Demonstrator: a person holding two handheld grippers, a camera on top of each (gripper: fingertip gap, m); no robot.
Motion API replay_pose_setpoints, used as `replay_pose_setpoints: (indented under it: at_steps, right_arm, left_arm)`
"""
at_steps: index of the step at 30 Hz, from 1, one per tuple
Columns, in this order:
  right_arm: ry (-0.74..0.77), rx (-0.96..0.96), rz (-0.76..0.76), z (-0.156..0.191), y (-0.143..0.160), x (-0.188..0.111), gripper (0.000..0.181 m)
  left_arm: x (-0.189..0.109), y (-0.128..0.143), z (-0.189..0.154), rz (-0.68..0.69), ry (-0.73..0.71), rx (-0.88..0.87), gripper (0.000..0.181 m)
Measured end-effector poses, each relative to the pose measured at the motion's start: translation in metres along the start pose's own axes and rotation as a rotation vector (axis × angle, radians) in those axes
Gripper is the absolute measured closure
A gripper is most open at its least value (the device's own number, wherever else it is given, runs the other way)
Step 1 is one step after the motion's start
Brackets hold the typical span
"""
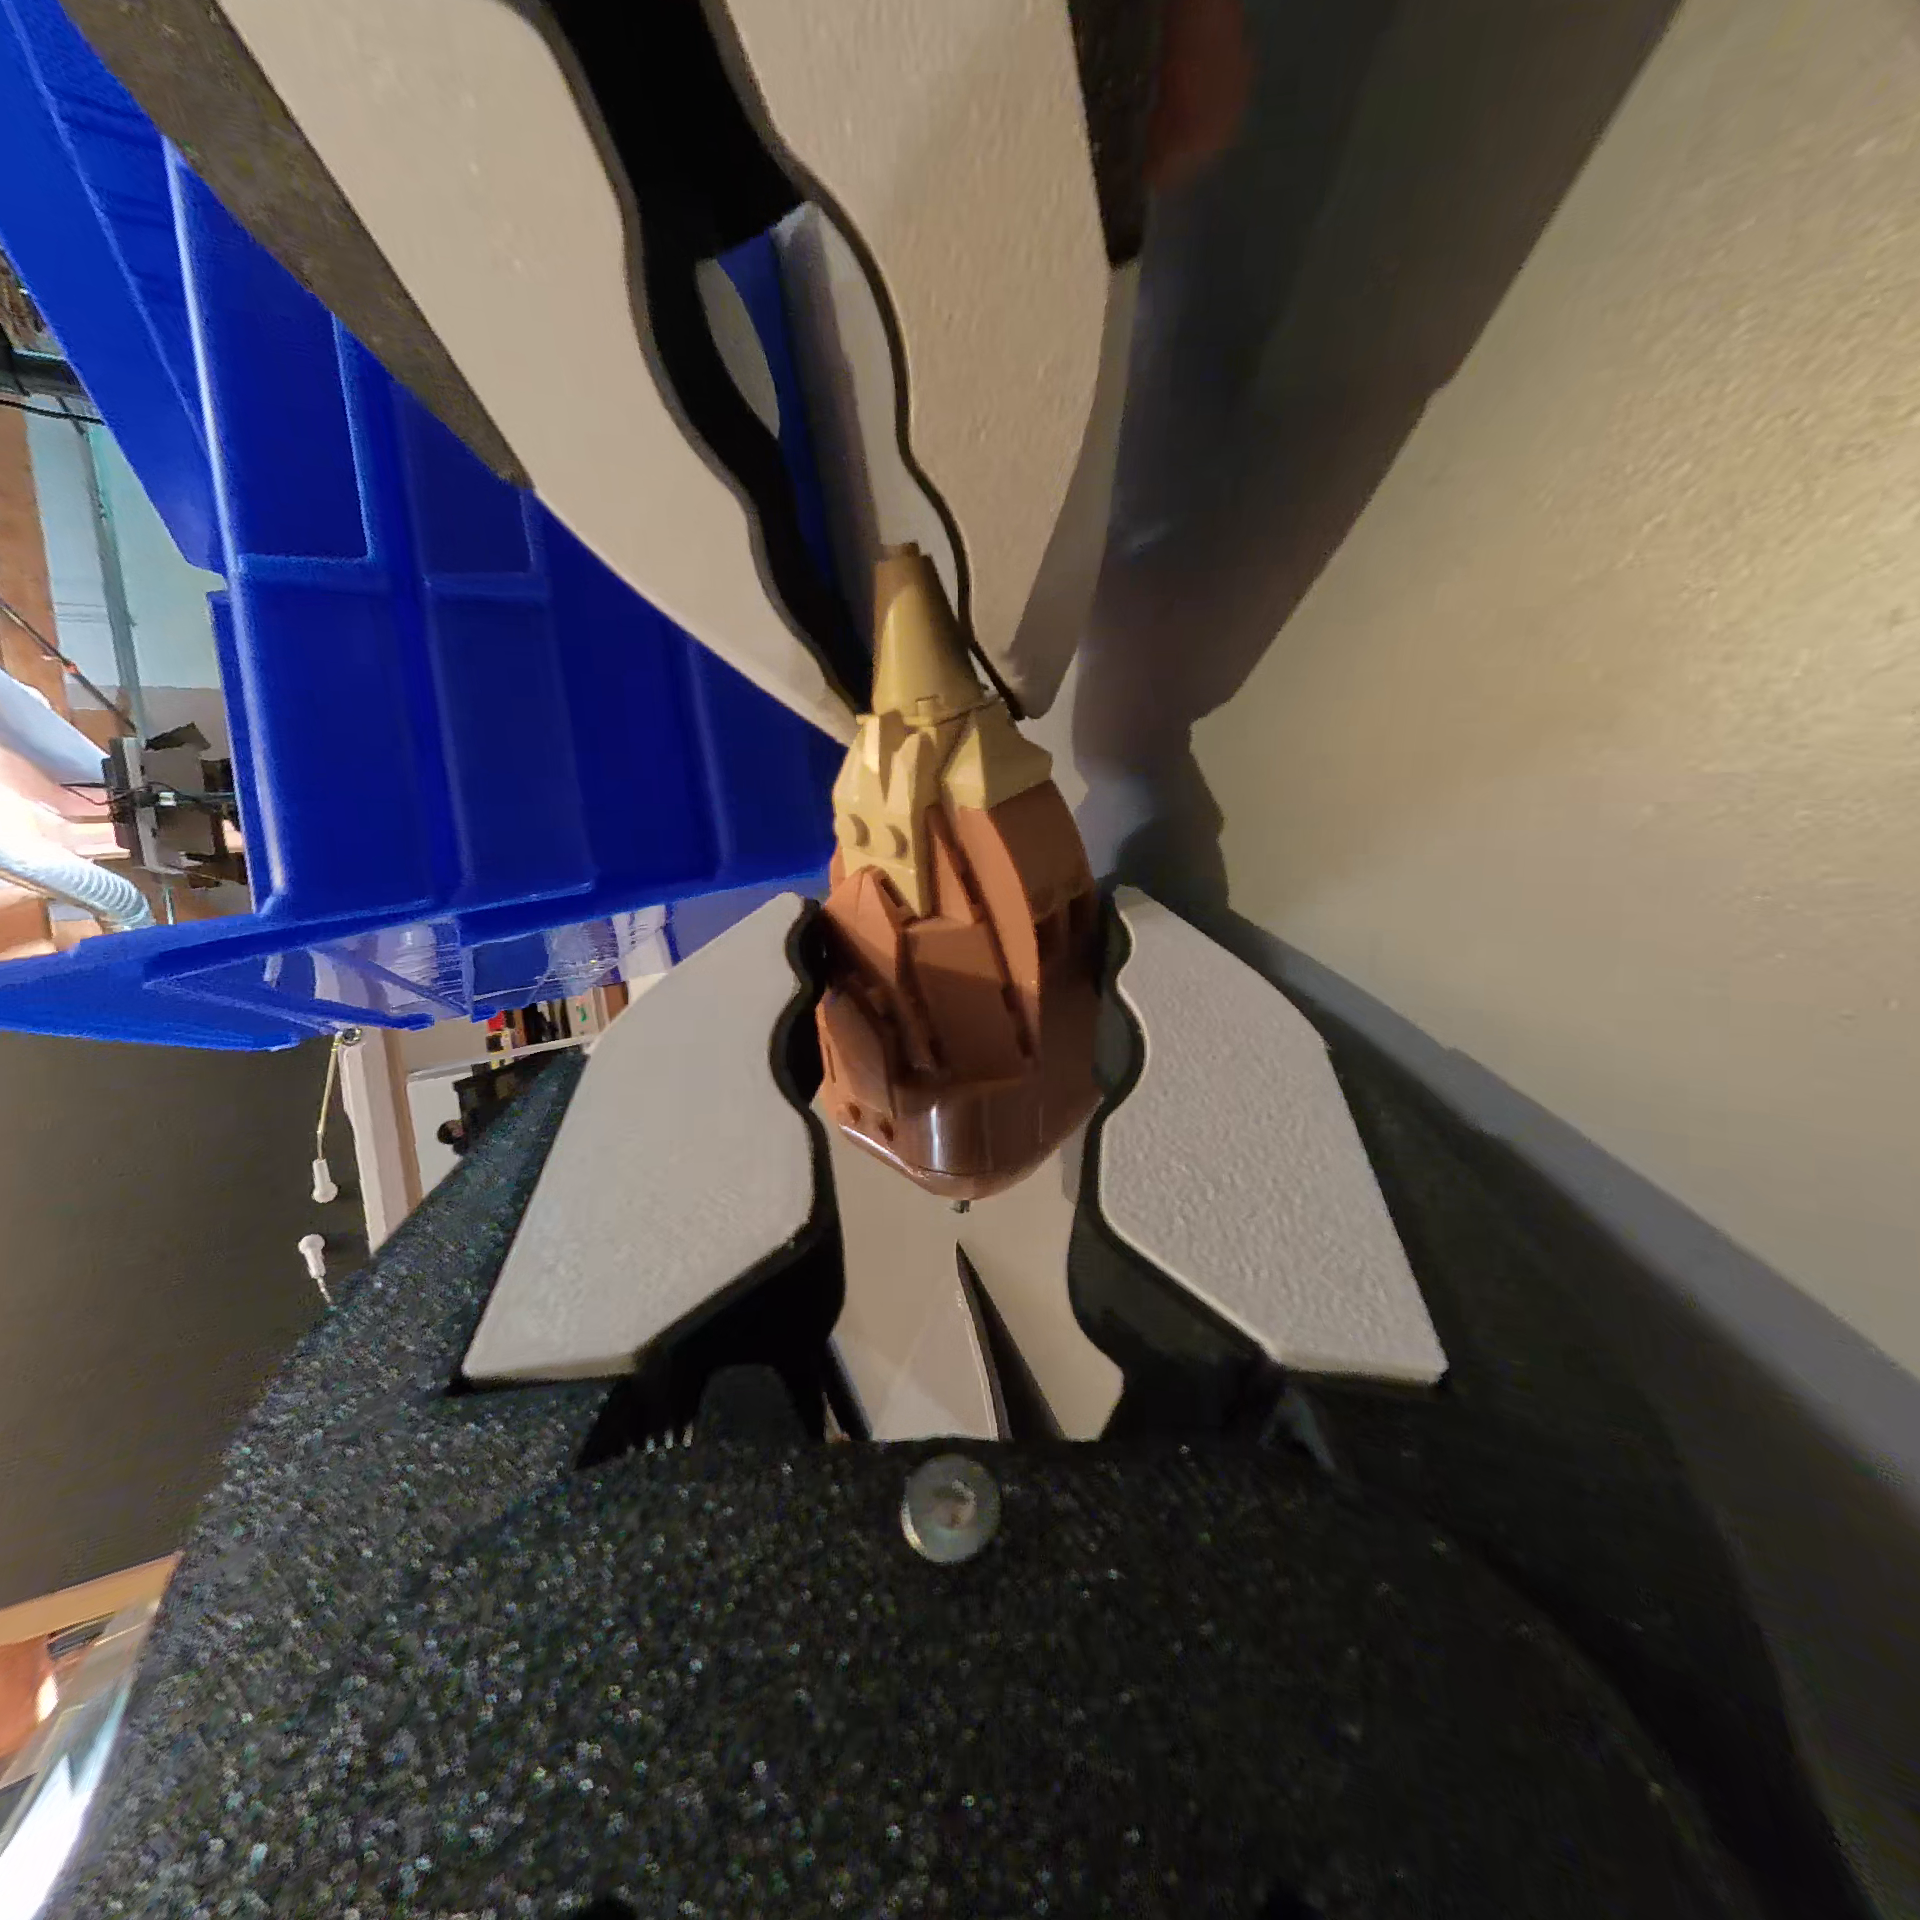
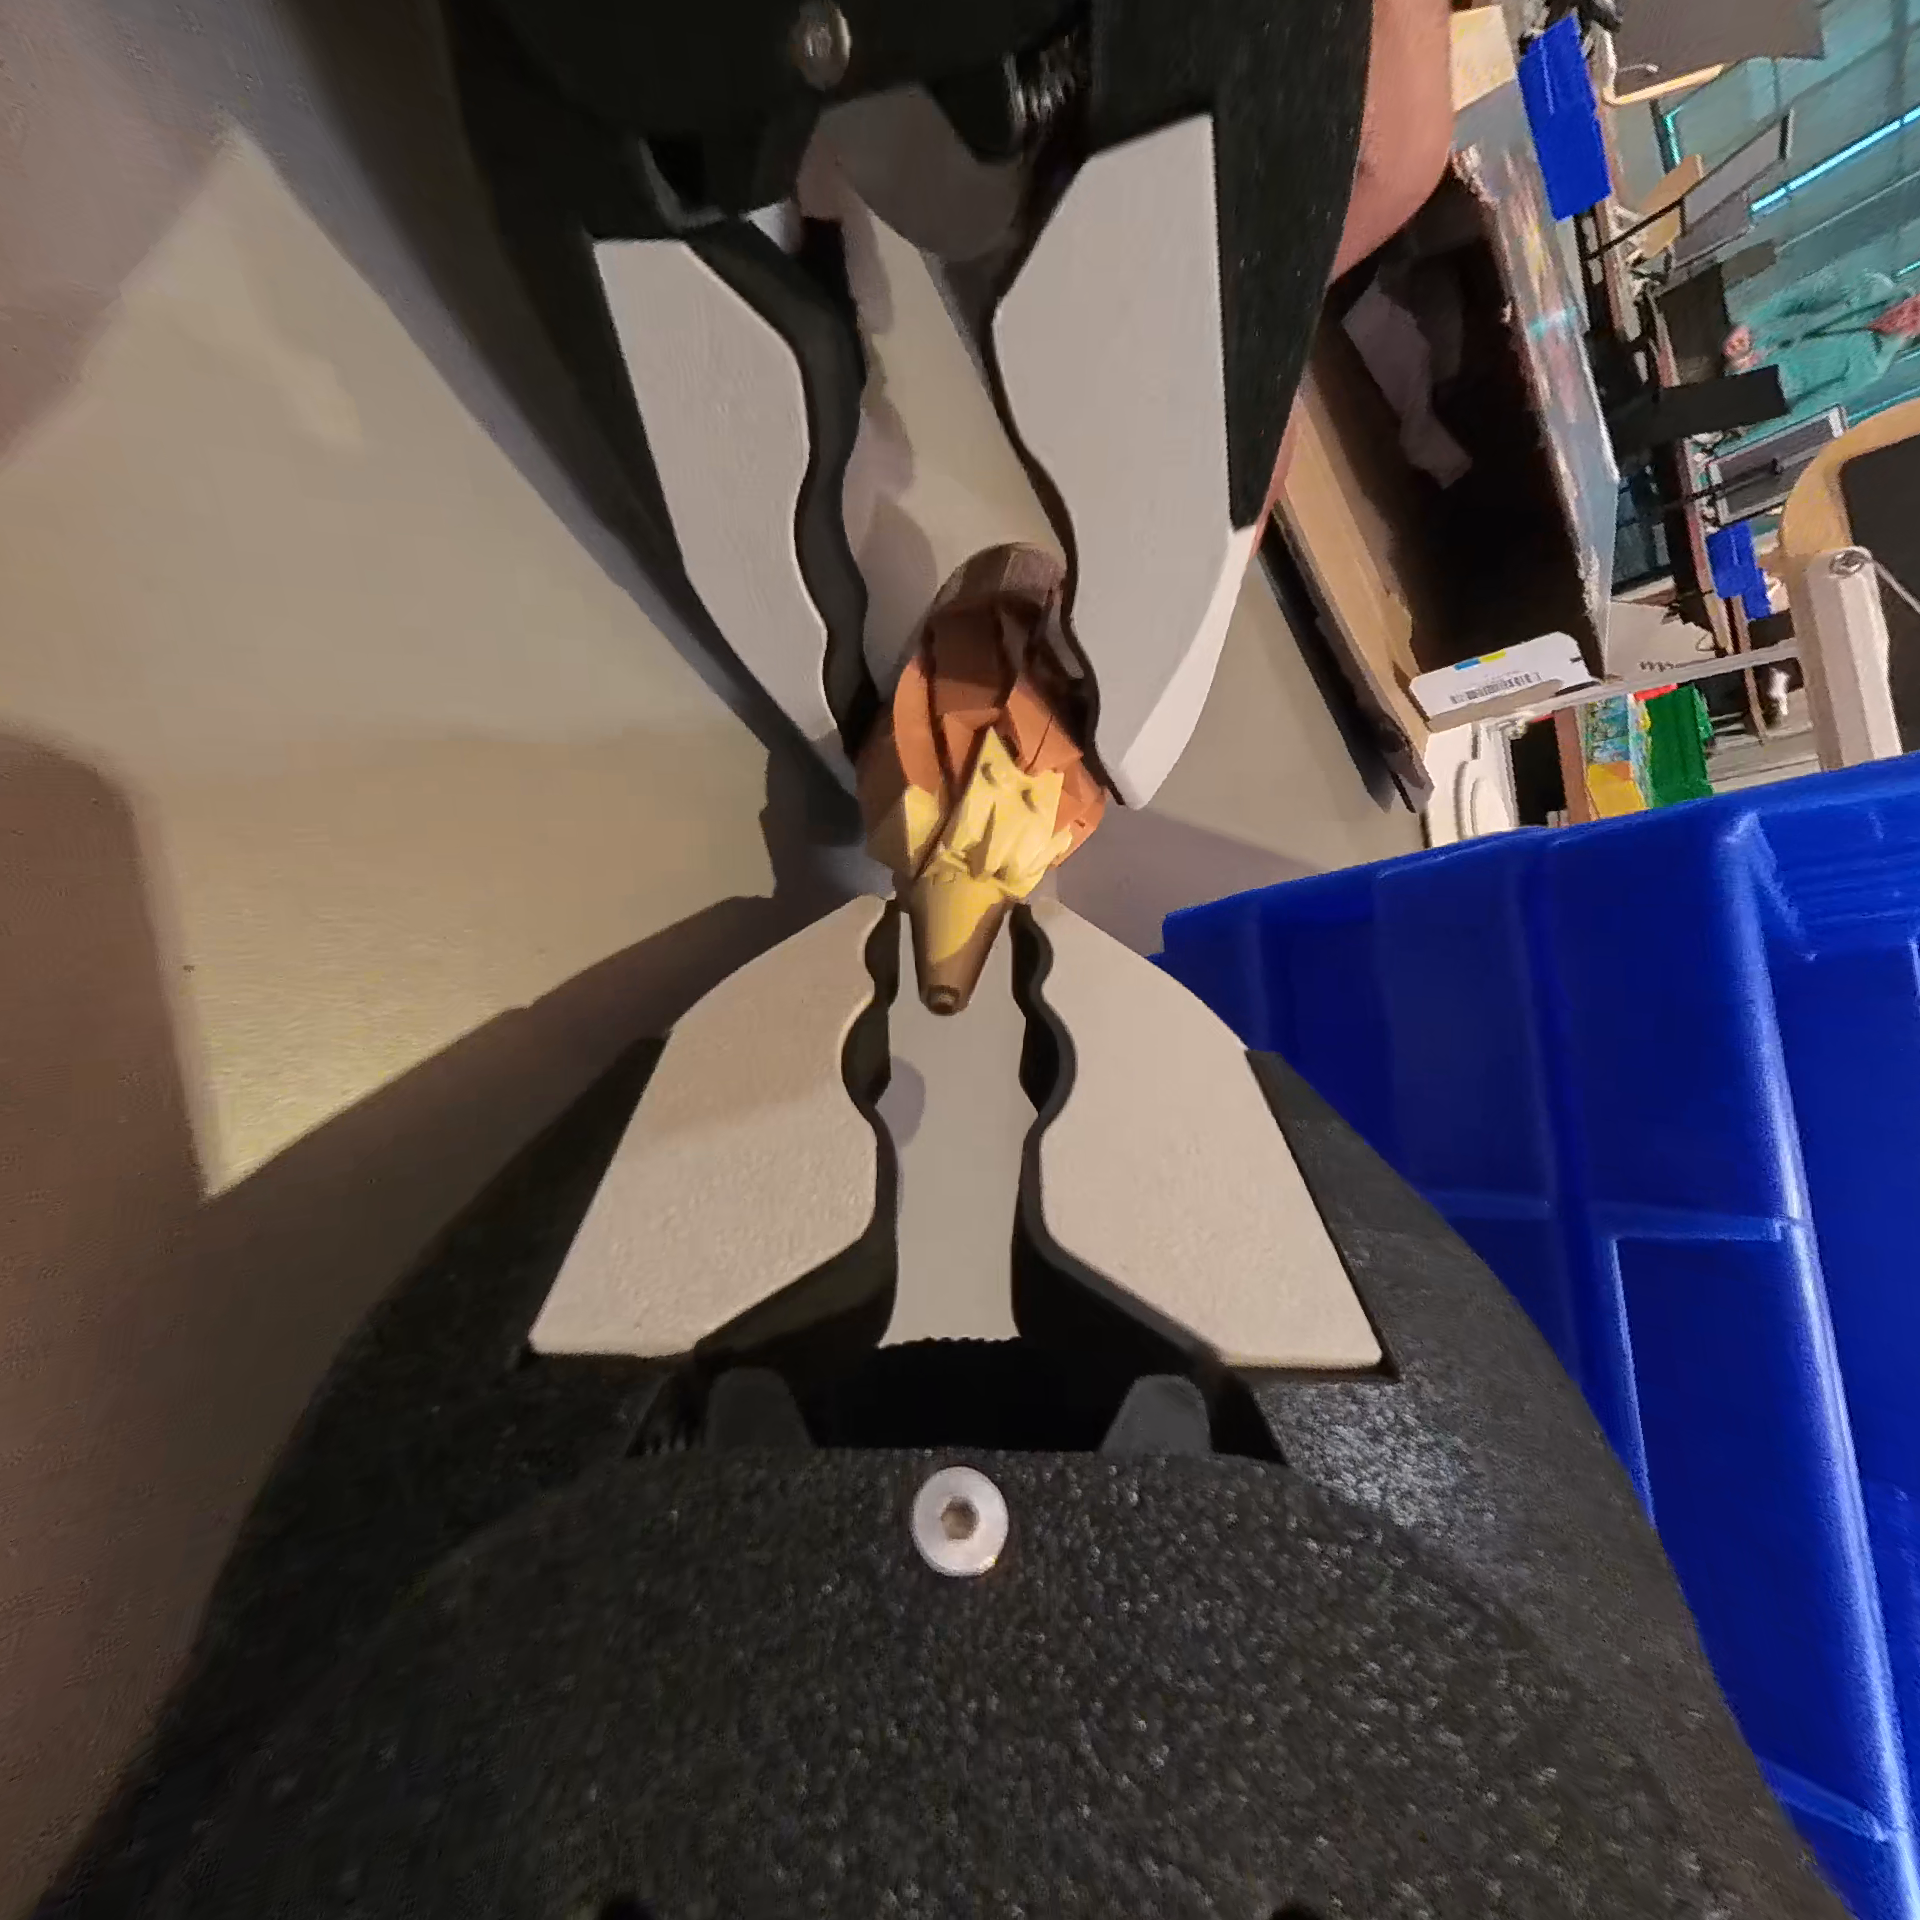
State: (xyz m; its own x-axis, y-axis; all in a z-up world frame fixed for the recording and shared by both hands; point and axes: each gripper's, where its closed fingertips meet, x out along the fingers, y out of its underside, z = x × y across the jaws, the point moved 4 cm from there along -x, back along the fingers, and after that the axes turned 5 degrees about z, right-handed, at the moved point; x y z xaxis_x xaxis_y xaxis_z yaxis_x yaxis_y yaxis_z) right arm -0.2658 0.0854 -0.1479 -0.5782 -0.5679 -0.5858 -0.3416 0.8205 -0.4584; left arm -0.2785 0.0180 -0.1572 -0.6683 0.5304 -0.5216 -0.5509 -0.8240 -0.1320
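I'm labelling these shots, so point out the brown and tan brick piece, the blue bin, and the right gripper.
brown and tan brick piece (image 1: 951,997), left wrist view, on its brown body.
blue bin (image 2: 1621,1060), right wrist view, on its side wall.
right gripper (image 2: 951,935), right wrist view, midway between its fingertips.

Left gripper (image 1: 951,997): pale fingers with wavy black inner edges, jaws narrowed and clamped on the brown end of a small piece. Right gripper (image 2: 951,966): same build, tip to tip with the left one, jaws nearly together, pinching the tan pointed end of that piece.
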Motion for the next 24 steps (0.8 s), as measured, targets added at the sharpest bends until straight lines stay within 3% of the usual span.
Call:
replay_pose_setpoints:
  at_steps: [8,12,14,24]
  right_arm:
    - [-0.062,0.069,-0.041,0.0001,0.0017,0.0002,0.165]
    - [-0.047,0.032,-0.001,0.0016,0.0036,0.0017,0.163]
    - [-0.042,-0.002,0.026,0.0039,0.0040,0.0021,0.153]
    - [-0.028,0.034,0.090,0.0013,0.0023,-0.0018,0.152]
  left_arm:
    - [-0.0002,0.0004,-0.0003,-0.018,0.009,0.003,0.131]
    - [0.0004,0.0002,-0.0011,-0.002,0.002,0.024,0.131]
    - [0.0006,0.0008,-0.0009,0.014,-0.004,0.036,0.131]
    - [0.0039,0.0039,0.0012,0.118,-0.049,0.090,0.131]
